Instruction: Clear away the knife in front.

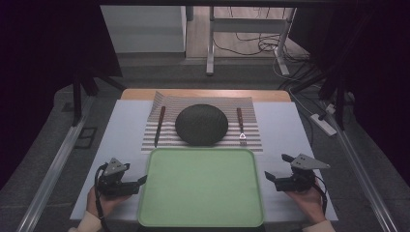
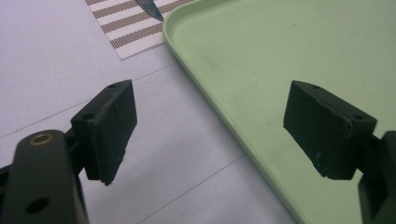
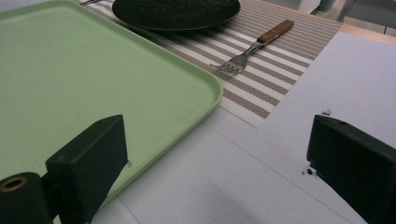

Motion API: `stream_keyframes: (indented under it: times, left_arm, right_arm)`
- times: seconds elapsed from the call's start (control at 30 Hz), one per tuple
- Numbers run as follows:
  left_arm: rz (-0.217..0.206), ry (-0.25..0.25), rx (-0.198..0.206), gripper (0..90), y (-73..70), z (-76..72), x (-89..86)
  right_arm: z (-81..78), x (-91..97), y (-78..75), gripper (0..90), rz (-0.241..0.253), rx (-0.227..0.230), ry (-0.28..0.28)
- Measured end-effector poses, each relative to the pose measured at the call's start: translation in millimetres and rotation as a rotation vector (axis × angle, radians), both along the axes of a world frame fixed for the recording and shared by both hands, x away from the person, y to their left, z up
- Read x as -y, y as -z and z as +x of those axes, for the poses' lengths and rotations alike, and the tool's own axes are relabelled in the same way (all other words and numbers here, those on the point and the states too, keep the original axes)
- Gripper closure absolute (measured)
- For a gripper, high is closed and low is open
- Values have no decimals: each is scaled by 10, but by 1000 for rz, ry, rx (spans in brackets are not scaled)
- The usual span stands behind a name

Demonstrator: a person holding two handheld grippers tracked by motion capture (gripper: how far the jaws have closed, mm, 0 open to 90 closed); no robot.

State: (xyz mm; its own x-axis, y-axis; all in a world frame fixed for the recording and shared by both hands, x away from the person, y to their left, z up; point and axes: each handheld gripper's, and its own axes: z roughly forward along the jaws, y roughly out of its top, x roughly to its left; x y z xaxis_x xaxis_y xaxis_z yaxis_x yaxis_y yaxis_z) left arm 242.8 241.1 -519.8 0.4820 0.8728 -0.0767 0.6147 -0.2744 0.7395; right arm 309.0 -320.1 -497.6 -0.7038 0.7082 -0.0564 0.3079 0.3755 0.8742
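A pale green tray (image 1: 200, 212) lies empty at the table's near edge, seen also as the tray (image 2: 280, 51) and the tray (image 3: 70, 70). Behind it a striped placemat (image 1: 251, 137) carries a dark round plate (image 1: 201, 124), a knife (image 1: 159, 124) on its left and a wooden-handled fork (image 1: 240, 124) on its right; the fork (image 3: 254, 49) and plate (image 3: 175, 11) show in the right gripper view. My left gripper (image 1: 140, 181) rests by the tray's left rim, open and holding nothing. My right gripper (image 1: 275, 170) hovers by the tray's right rim, open and holding nothing.
The white table top (image 1: 125, 121) has bare strips on both sides of the tray. Beyond the far edge stand table legs (image 1: 211, 43) and loose cables (image 1: 251, 46) on the floor. Dark curtains flank the table.
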Motion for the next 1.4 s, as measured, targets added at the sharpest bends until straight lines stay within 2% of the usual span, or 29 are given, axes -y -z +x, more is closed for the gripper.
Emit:
stream_keyframes:
  times: [0.13, 0.37, 0.5, 0.7, 0.8, 0.93, 1.4]
  left_arm:
    - [4, -4, -9, 183, 9, 3, -15]
    - [12, -8, 2, 184, -21, 18, -16]
    - [2, -23, 22, 183, -87, 70, -37]
    - [7, -11, 35, 184, -183, 127, -1]
    - [20, -5, 26, 184, -239, 185, 21]
    - [8, -6, 25, 190, -303, 254, 35]
    - [20, 17, 32, 192, -391, 565, 170]
  right_arm:
    - [8, -8, 12, 52, -3, -10, -6]
    - [0, 6, 6, 54, 6, -12, -3]
    - [17, 9, 24, 56, 7, -25, -3]
    - [26, 17, 29, 58, 11, -35, -6]
    - [30, 12, 37, 58, 13, -43, -16]
    - [36, 10, 45, 58, 15, -47, -16]
    - [44, 0, 56, 60, 10, -53, -29]
